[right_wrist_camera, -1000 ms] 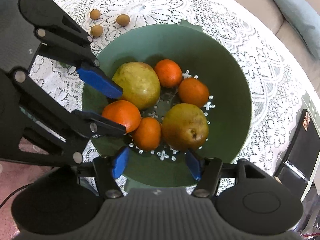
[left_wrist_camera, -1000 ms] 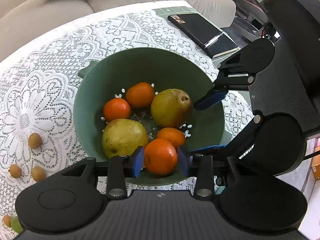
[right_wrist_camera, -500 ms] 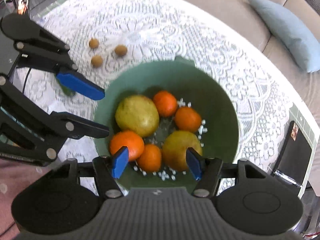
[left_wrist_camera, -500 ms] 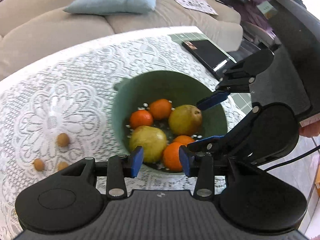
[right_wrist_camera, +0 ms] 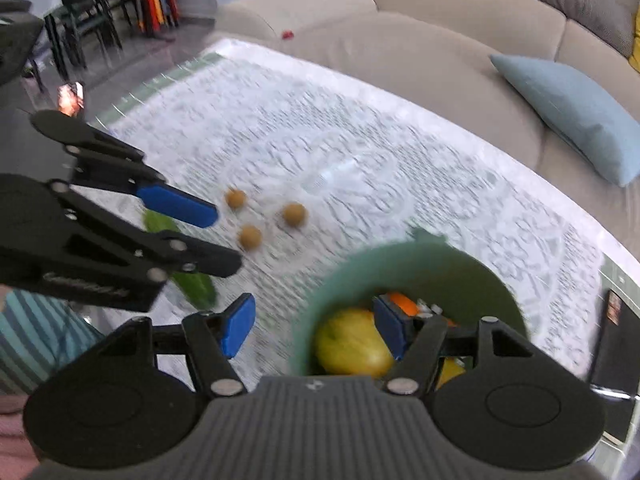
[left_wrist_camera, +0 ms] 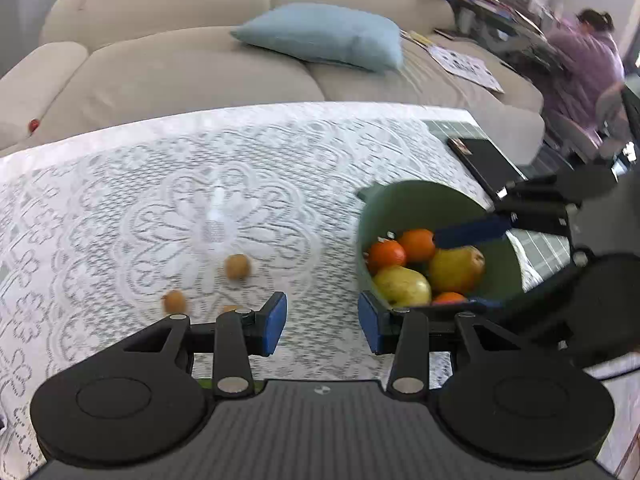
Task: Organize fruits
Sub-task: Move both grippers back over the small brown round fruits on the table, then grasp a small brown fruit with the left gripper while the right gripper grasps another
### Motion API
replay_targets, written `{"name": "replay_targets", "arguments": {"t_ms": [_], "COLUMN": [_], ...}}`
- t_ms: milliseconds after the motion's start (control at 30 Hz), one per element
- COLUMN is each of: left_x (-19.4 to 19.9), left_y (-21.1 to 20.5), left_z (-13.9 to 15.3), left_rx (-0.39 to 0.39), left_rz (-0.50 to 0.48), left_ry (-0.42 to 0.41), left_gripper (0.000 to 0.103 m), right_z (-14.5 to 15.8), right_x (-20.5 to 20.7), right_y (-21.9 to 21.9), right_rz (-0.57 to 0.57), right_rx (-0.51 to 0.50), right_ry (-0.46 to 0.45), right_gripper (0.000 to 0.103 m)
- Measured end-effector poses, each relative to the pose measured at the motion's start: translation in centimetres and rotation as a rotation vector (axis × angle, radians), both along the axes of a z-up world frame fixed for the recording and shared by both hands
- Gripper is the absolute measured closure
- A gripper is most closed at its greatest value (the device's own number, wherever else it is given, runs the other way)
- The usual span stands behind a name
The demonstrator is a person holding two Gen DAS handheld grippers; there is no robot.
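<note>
Presently, the green bowl (left_wrist_camera: 424, 204) stands upright on the lace tablecloth (left_wrist_camera: 200, 184), mouth upward, toward the table's right end in the left wrist view. It contains two yellow-green pears (left_wrist_camera: 402, 286) and several oranges (left_wrist_camera: 386, 255); how the pears' long axes lie cannot be told through the blur. A small tab (left_wrist_camera: 366, 193) on the rim points toward the sofa (left_wrist_camera: 180, 72). Three small brown round fruits (right_wrist_camera: 294, 214) lie loose on the cloth, well apart from the bowl, in a loose triangle. A green elongated item (right_wrist_camera: 196, 286) lies near the table edge, its long axis running roughly from the brown fruits toward the camera, partly hidden by the left gripper.

The left gripper (left_wrist_camera: 322, 324) has its blue pads parted with only cloth between them, holding nothing. The right gripper (right_wrist_camera: 314, 326) also stands parted and empty, one pad over the cloth, the other in front of the bowl's contents. A black flat device (left_wrist_camera: 486, 164) lies beyond the bowl. A blue cushion (left_wrist_camera: 324, 36) rests on the sofa.
</note>
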State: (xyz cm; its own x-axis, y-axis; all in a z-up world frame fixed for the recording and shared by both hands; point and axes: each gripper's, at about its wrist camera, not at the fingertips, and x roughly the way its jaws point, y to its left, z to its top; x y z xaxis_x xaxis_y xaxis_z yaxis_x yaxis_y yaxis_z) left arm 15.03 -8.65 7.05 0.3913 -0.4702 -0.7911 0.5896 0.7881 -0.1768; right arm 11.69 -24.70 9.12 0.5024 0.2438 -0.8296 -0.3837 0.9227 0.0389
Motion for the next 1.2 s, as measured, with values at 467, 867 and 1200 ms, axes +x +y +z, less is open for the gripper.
{"name": "replay_targets", "arguments": {"t_ms": [467, 867, 1200], "left_x": [3.3, 5.3, 5.9], "left_y": [7.0, 9.0, 8.3], "left_z": [-3.3, -6.8, -9.7], "left_rx": [0.062, -0.042, -0.028], "left_rz": [0.181, 0.214, 0.180], "left_ry": [0.009, 0.012, -0.041], "left_gripper": [0.053, 0.053, 0.055], "right_z": [-3.5, -8.8, -11.5], "right_x": [2.0, 4.0, 4.9], "right_y": [6.3, 8.0, 8.4], "right_rz": [0.060, -0.077, -0.100], "right_rx": [0.071, 0.099, 0.110], "right_ry": [-0.045, -0.101, -0.106], "right_gripper": [0.046, 0.064, 0.072]}}
